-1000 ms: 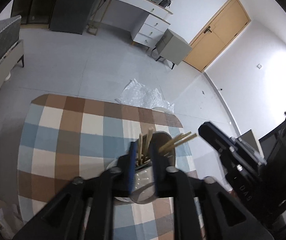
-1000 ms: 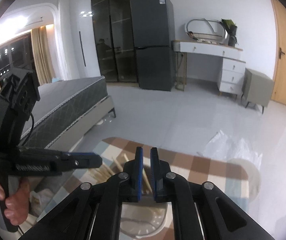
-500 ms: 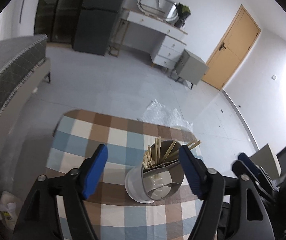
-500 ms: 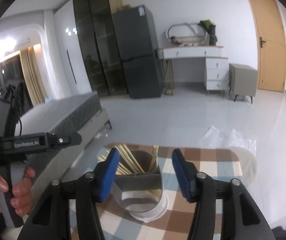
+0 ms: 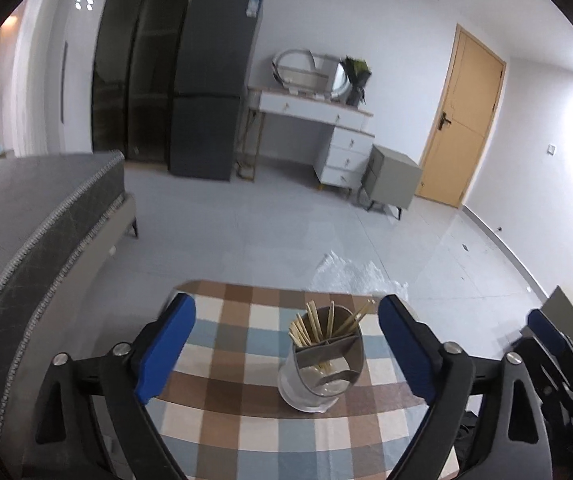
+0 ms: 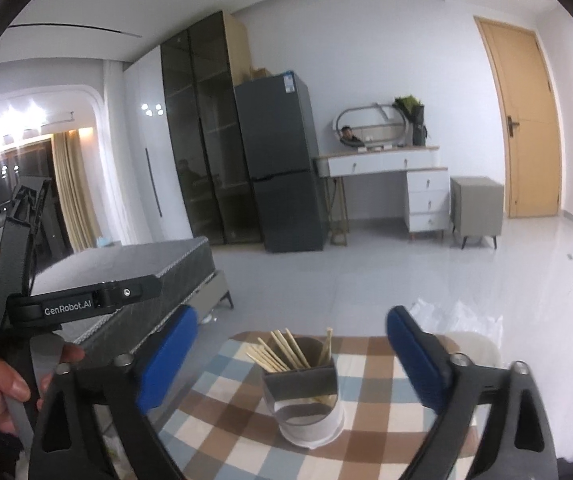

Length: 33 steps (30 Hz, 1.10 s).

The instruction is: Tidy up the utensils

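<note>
Chopsticks (image 5: 318, 326) stand in a cup (image 5: 320, 364) on the checked counter (image 5: 222, 396). They look light, stiff, slippery; pinch mid-shaft. Left gripper (image 5: 286, 344) and right gripper (image 6: 292, 354) have just been opening, wide, holding nothing.

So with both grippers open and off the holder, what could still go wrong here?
1. The chopsticks fan out and lean over the rim of the utensil holder; a brush from the left gripper or right gripper could flick some out.
2. In the left wrist view the holder looks tilted, so a nudge might tip it.
3. It stands on a checked tablecloth that may slide.
</note>
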Each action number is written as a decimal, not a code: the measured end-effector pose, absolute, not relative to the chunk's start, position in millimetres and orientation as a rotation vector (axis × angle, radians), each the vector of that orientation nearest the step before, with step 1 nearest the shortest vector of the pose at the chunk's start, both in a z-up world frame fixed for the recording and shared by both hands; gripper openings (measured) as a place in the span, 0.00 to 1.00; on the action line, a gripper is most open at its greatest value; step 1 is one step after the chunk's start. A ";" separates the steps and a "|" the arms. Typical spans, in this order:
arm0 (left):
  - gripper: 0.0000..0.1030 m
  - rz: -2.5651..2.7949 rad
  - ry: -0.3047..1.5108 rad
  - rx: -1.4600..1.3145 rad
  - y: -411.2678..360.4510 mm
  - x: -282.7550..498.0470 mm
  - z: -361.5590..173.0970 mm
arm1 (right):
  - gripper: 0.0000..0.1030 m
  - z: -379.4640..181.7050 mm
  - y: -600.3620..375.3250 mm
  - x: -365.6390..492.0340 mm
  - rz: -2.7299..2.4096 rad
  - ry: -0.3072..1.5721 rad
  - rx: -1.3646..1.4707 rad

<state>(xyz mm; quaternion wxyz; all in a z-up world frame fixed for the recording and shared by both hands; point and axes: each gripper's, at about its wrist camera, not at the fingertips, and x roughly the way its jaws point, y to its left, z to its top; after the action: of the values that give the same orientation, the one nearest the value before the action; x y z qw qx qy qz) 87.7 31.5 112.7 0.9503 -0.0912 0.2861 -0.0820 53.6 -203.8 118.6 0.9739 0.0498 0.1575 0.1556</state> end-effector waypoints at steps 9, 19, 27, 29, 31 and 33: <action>0.98 -0.083 0.426 -0.169 39.8 49.2 120.8 | 1.00 122.1 -208.0 15.2 0.268 0.253 0.096; 0.98 -0.070 0.342 -0.148 44.1 20.9 111.6 | 1.00 114.5 -208.7 -28.4 0.156 0.158 0.063; 0.98 -0.038 0.267 -0.149 49.2 -0.3 95.9 | 1.00 97.1 -214.9 -50.1 0.169 0.153 0.078; 0.98 -0.034 0.252 -0.144 48.7 -6.1 93.8 | 1.00 92.6 -218.0 -59.1 0.181 0.124 0.101; 0.98 -0.042 0.251 -0.144 48.9 -9.3 88.4 | 1.00 88.9 -219.2 -65.2 0.207 0.111 0.118; 0.98 -0.040 0.250 -0.146 48.5 -11.5 85.1 | 1.00 84.1 -218.8 -68.4 0.213 0.115 0.120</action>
<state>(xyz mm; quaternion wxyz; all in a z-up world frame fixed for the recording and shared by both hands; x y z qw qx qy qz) -11.5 48.5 85.1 0.9894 -0.0726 0.1243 -0.0199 -68.4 -218.8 84.1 0.9909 0.0596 0.0572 0.1063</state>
